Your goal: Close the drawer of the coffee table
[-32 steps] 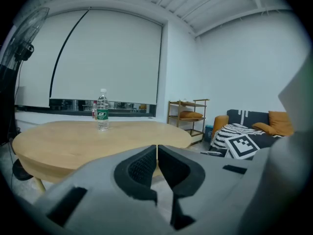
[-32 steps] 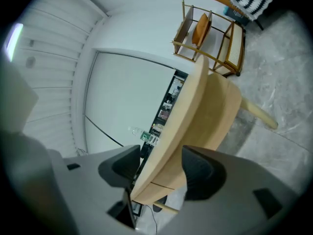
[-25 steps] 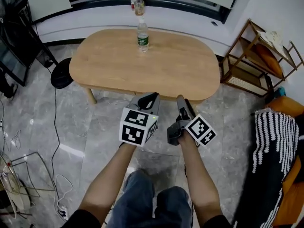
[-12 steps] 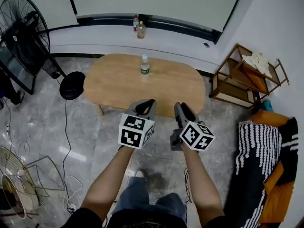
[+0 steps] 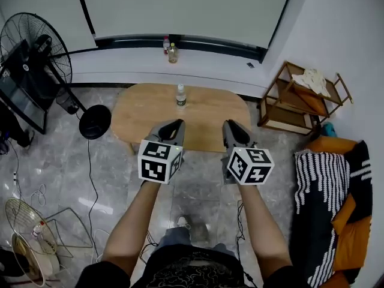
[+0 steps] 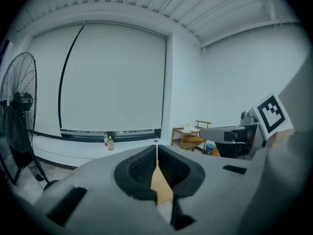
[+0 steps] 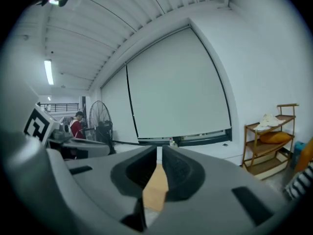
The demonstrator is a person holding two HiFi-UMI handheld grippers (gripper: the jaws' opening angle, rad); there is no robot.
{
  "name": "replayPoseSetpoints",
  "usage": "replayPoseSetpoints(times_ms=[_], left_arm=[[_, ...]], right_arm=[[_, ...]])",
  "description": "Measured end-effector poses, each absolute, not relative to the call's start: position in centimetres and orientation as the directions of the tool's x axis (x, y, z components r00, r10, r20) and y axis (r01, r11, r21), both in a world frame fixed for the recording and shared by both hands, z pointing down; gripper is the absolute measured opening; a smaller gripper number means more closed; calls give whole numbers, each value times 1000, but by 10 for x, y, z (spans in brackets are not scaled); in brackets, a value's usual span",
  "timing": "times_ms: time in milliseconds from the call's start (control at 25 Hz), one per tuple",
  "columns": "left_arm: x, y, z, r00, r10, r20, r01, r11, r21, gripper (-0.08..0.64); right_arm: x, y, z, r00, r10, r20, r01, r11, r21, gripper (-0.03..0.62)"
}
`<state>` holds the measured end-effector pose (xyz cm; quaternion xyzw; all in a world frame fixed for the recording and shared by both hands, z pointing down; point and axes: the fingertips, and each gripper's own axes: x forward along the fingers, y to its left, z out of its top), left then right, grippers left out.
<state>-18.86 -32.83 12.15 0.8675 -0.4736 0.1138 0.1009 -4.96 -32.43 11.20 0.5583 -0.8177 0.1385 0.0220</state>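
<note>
The oval wooden coffee table (image 5: 204,110) stands on the grey floor ahead of me with a water bottle (image 5: 180,95) upright on it. No open drawer shows; its near edge is partly hidden behind the grippers. My left gripper (image 5: 171,128) is held high in front of the table, shut, with nothing in it (image 6: 156,150). Beside it, my right gripper (image 5: 234,131) has just been closing; a thin slit remains between its pads and nothing is between them (image 7: 159,153). A strip of the tabletop (image 7: 156,185) shows below the jaws.
A black standing fan (image 5: 36,47) is at the left and a wooden shelf (image 5: 300,95) at the right. Two bottles (image 5: 170,48) stand on the window ledge. A striped blanket (image 5: 327,185) lies on an orange seat at the right. Cables and a fan cage (image 5: 24,233) lie bottom left.
Both grippers have risen with the camera, so the table looks smaller and farther below. The right gripper has rolled to upright and its jaws have narrowed.
</note>
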Motion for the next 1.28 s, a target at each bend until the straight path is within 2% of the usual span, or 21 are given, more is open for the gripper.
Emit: replayPoseSetpoints(times_ms=[280,1280], left_arm=[[-194,-308,105,536,-795,283,-836,-547,45,11],[-188,-283,87,558,-786,266,-821,-570,38,11]], right_arm=[[-43,-300,82,-347,-918,189,-936,329,-122,5],[-49,-268,68,-340,-925,169,-939,325,-112,5]])
